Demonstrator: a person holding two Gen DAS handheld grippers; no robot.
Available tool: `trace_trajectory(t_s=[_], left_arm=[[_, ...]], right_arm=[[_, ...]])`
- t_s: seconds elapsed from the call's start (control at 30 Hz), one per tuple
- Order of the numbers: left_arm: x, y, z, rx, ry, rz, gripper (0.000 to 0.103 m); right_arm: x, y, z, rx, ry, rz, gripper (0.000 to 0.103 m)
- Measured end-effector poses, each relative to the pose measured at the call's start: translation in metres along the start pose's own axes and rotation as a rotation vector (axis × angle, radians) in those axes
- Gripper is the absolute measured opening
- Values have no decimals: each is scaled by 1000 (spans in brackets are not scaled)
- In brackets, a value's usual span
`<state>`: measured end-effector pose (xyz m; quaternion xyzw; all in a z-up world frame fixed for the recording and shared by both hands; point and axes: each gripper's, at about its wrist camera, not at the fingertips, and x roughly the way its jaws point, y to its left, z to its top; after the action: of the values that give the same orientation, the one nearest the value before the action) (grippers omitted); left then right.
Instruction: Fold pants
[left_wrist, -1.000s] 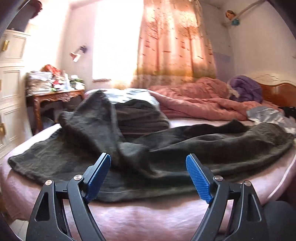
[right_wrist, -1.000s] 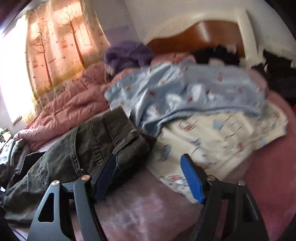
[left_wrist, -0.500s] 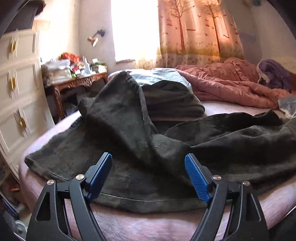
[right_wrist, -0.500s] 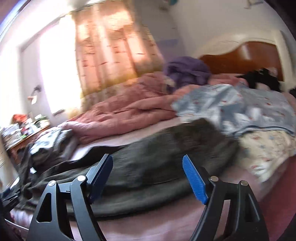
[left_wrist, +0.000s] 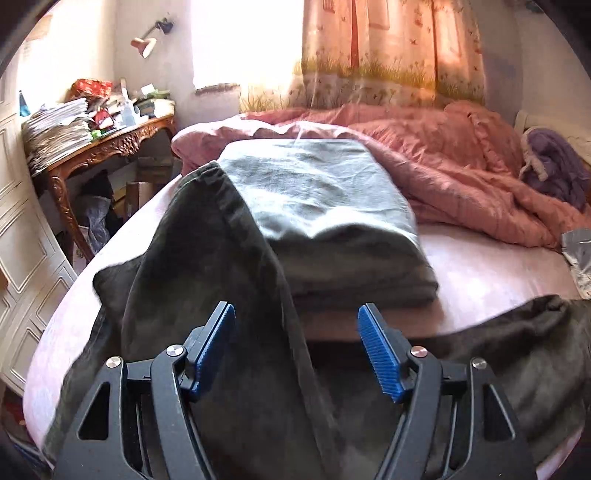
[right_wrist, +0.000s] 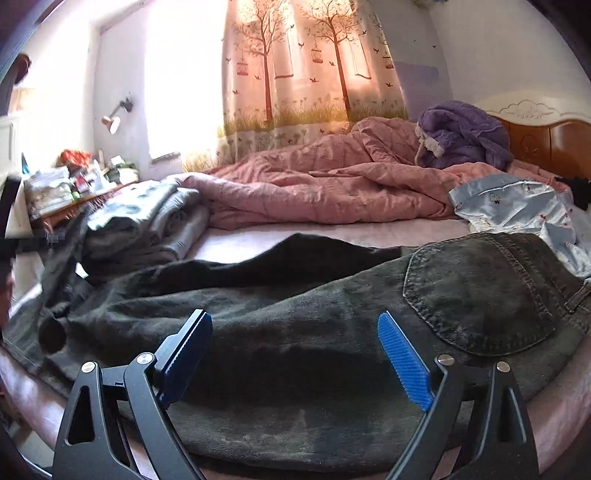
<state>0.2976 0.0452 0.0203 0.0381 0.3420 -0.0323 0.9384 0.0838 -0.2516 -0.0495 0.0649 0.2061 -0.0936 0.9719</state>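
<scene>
Dark olive pants (right_wrist: 295, 295) lie spread across the pink bed (left_wrist: 480, 277), with the back pocket (right_wrist: 476, 295) facing up on the right. One leg (left_wrist: 221, 258) rises as a ridge onto a stack of folded clothes. My left gripper (left_wrist: 297, 350) hovers over that leg. Its jaws are closing with the fabric ridge running between them, and the pads do not press on it. My right gripper (right_wrist: 295, 358) hangs over the near edge of the seat and thigh. Its jaws are opening, with only cloth lying below them.
The stack of folded clothes (left_wrist: 325, 206) sits behind the leg. A crumpled pink duvet (right_wrist: 314, 184), a purple fleece (right_wrist: 461, 133) and a light blue satin garment (right_wrist: 517, 206) fill the far side. A cluttered wooden desk (left_wrist: 110, 144) and a white cabinet (left_wrist: 22, 240) stand to the left.
The left gripper has moved in over the raised pant leg toward the folded stack, and its jaws have narrowed. The right gripper has swung left from the blue garments to the pants, jaws widening.
</scene>
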Motion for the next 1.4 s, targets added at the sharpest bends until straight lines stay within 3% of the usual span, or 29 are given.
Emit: trace_trajectory(t_s=[0.07, 0.13, 0.2, 0.3, 0.43, 0.6, 0.87, 1.03, 1.17, 1.27, 1.37, 1.4], left_arm=[[23, 3, 17, -7, 36, 50, 50], [44, 8, 23, -16, 106, 77, 22], [50, 14, 18, -42, 139, 54, 20], [34, 28, 4, -71, 123, 74, 4], [-10, 54, -16, -82, 22, 89, 4], [-47, 87, -40, -95, -25, 146, 4], [-90, 128, -100, -156, -31, 186, 3], [-85, 133, -136, -125, 23, 233, 6], [-86, 145, -165, -211, 19, 173, 8], [-87, 149, -178, -220, -6, 132, 15], [-87, 159, -183, -244, -25, 90, 46], [-88, 164, -184, -271, -46, 110, 58]], right_arm=[[-3, 1, 0, -18, -8, 6, 92], [-4, 5, -1, -46, -4, 1, 92], [-4, 7, -3, -76, -4, -14, 92], [1, 11, -10, -112, 22, -19, 92], [6, 5, -14, -103, 56, -42, 92], [2, 3, -12, -90, 53, -53, 92], [0, -4, -15, -64, 88, -58, 92], [-2, -5, -16, -39, 99, -46, 92], [-5, -2, -18, -57, 103, -50, 92], [-6, -5, -20, -74, 103, -90, 92], [-5, -14, -22, -45, 120, -89, 92], [-5, -18, -22, -32, 128, -85, 92]])
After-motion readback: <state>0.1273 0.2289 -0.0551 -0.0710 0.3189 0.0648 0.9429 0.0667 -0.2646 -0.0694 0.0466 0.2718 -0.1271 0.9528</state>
